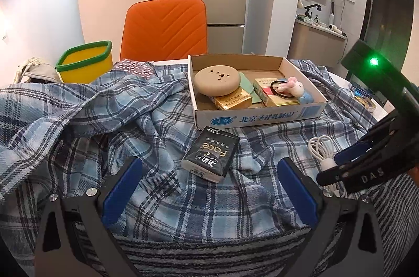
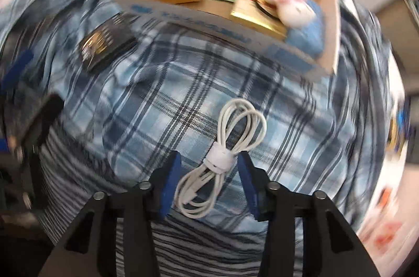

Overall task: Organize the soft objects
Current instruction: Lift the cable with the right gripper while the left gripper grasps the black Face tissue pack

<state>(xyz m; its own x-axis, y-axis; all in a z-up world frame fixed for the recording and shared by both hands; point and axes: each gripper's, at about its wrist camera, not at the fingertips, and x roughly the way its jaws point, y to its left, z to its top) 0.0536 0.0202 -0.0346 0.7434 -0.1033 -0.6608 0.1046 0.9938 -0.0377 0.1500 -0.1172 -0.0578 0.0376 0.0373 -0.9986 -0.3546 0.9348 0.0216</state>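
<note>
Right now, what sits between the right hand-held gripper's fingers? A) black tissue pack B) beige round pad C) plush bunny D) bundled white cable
D: the right wrist view shows the bundled white cable lying on the plaid cloth between the open blue pads of the right hand-held gripper; the pads flank it without clamping it.
</note>
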